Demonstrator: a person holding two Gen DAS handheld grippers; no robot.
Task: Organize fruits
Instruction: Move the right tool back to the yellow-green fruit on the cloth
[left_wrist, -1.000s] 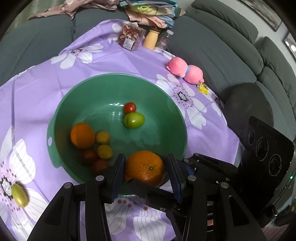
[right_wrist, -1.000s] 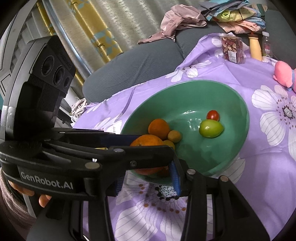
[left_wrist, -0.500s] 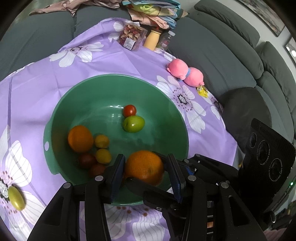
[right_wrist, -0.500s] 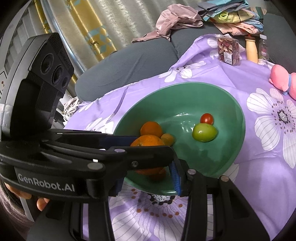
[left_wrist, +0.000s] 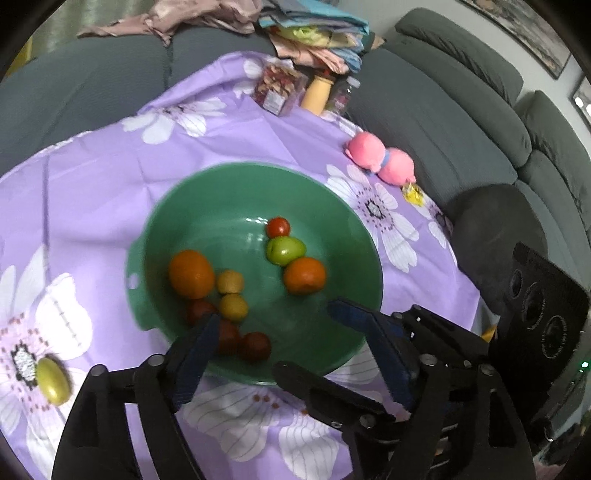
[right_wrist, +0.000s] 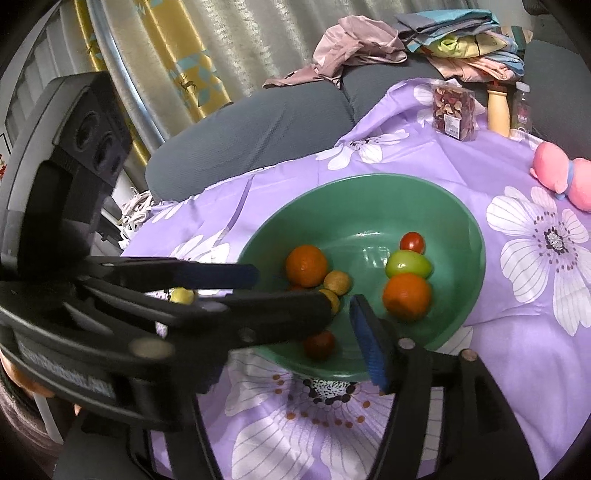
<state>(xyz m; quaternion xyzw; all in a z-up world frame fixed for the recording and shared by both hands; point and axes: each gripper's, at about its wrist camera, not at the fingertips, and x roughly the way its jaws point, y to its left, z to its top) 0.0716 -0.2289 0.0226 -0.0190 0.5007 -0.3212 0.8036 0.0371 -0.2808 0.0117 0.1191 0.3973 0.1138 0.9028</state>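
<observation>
2 oranges lie in the green bowl, one at the left, the other touching the green fruit right of centre, with a red tomato just beyond. The left claw hangs over the near rim with its jaws spread wide and holding nothing, likely so a fruit can fall clear into the bowl. Smaller yellow and dark red fruits cluster near the left orange. 1 yellow-green fruit sits outside, on the purple cloth at the near left, so sorting looks unfinished. The right claw is partly hidden behind the left tool, though its jaws seem parted and empty.
</observation>
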